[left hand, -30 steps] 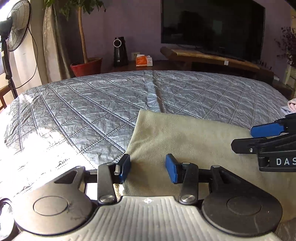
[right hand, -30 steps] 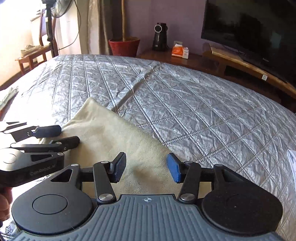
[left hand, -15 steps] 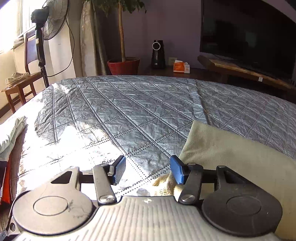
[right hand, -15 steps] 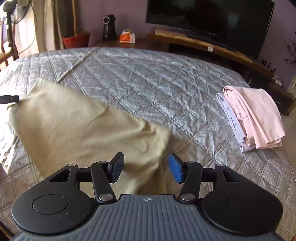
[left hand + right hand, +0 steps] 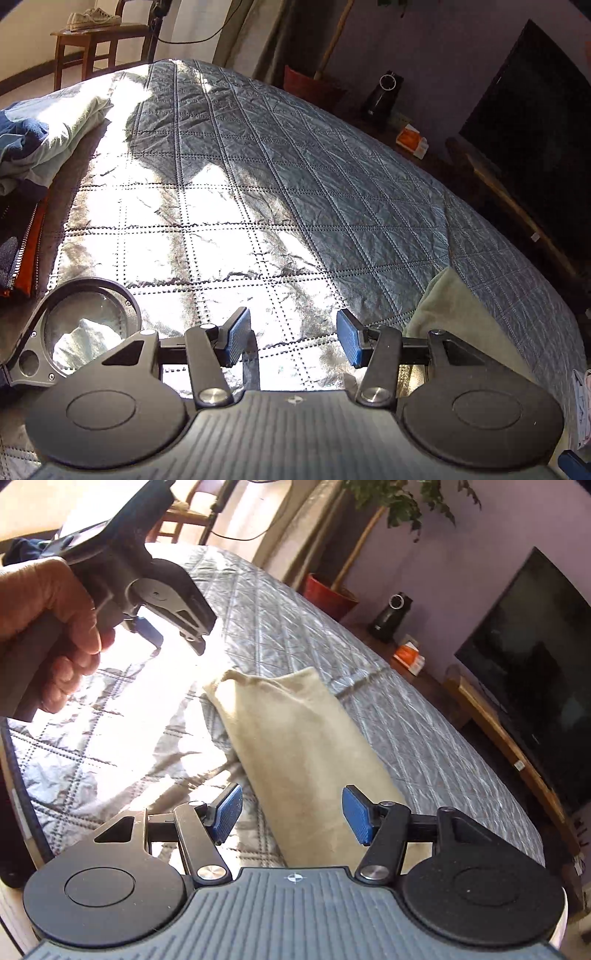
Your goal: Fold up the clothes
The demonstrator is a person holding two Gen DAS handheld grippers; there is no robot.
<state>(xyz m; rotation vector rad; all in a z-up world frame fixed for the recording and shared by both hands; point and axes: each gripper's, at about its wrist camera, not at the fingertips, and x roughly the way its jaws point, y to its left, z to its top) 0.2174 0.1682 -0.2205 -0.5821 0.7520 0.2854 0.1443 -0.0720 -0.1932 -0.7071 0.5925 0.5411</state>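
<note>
Beige cloth (image 5: pixel 306 746) lies folded narrow on the bed (image 5: pixel 332 206), both claws (image 5: pixel 293 341) (image 5: pixel 291 818) apart and empty, unfolded clothes (image 5: pixel 40 140) waiting.

Bed cover (image 5: pixel 332 192): silver-grey, diamond-quilted with dark stitch lines, washed out white at its sunlit left edge. Folded cloth (image 5: pixel 310 746): plain beige-tan, no pattern. Both claws black with blue pads (image 5: pixel 357 819); clothes pile (image 5: pixel 33 144) at the bed's left edge is pale green, navy, orange.
</note>
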